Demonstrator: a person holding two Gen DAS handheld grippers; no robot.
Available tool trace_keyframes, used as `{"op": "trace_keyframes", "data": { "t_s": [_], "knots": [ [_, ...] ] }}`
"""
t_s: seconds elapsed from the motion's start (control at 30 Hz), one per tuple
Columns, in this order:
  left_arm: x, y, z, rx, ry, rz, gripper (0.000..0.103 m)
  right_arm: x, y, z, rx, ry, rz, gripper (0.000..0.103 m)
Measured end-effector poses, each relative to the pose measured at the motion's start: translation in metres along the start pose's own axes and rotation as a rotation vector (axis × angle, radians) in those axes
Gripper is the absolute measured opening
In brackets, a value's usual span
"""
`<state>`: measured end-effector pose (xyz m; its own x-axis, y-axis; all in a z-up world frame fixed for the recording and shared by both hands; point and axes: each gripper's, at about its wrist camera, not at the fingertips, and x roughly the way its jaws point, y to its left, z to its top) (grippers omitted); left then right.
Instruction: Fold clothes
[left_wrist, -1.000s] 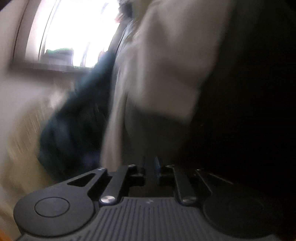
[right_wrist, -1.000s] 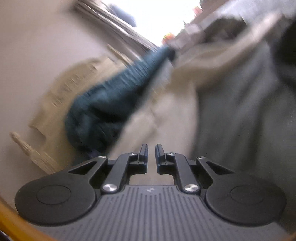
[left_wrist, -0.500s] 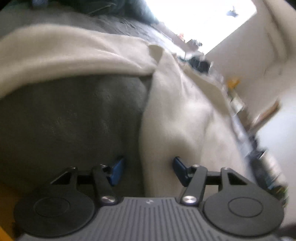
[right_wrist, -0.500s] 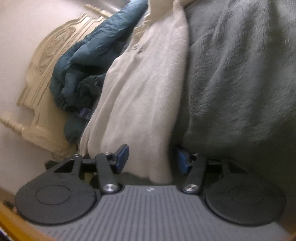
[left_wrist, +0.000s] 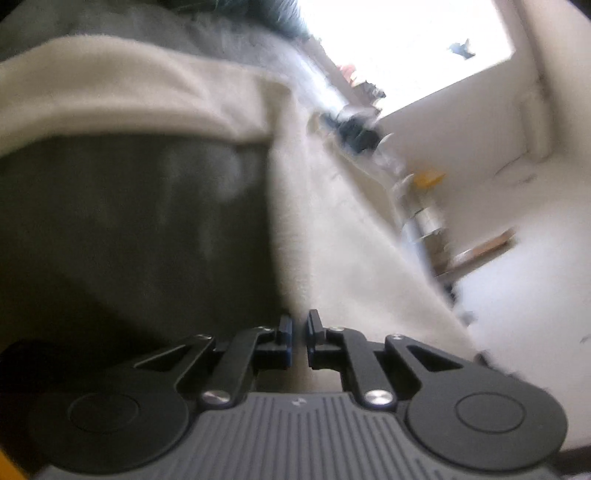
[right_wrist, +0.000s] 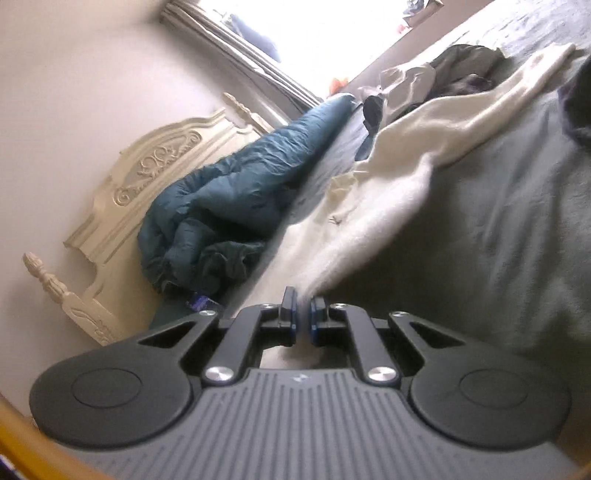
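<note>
A bedroom, bright at the window; a bed spread with a grey blanket (right_wrist: 498, 206), an ornate cream headboard (right_wrist: 147, 177) against the wall, and a dark teal quilt (right_wrist: 229, 206) bunched up beside it. Across the blanket lies the garment in hand — a cream fleece top (right_wrist: 388, 177), soft and thick, one sleeve trailing off toward the far corner; a heap of other clothes (right_wrist: 454, 70) (olive and beige, not yet sorted) sits beyond it near the window.

The step appears to be the pick-up of the top's near edge, ready for a fold. The right gripper (right_wrist: 303, 317) has just been closing, and its jaws now pinch a drawn-up tuft of the cream fleece, which stretches away from the pads in a taut ridge. The left gripper (left_wrist: 299, 339) has likewise just been closing; its jaws stand nearly together with the cream fleece top (left_wrist: 332, 240) running straight into the narrow gap, so it seems clamped on the cloth too, though blur keeps the contact from being certain; the grey blanket (left_wrist: 129, 221) shows dark to one side of that hold.

Next, I judge, both holds should rise together and carry the edge over the body of the top — evenly, so the fleece does not twist; the chief risk is a shallow pinch slipping, or a fold of blanket coming up with it.
</note>
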<state>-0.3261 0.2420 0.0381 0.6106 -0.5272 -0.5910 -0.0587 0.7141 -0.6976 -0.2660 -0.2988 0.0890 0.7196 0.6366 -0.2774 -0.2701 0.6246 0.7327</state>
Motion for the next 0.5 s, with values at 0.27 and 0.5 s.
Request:
{"op": "trace_keyframes", "data": {
  "t_s": [0.27, 0.5],
  "knots": [
    [0.042, -0.003, -0.016, 0.032, 0.099, 0.183, 0.011, 0.001, -0.092, -0.046, 0.252, 0.122, -0.212, 0.004],
    [0.026, -0.013, -0.011, 0.083, 0.076, 0.289, 0.051, 0.008, -0.097, -0.065, 0.100, 0.199, -0.269, 0.006]
  ]
}}
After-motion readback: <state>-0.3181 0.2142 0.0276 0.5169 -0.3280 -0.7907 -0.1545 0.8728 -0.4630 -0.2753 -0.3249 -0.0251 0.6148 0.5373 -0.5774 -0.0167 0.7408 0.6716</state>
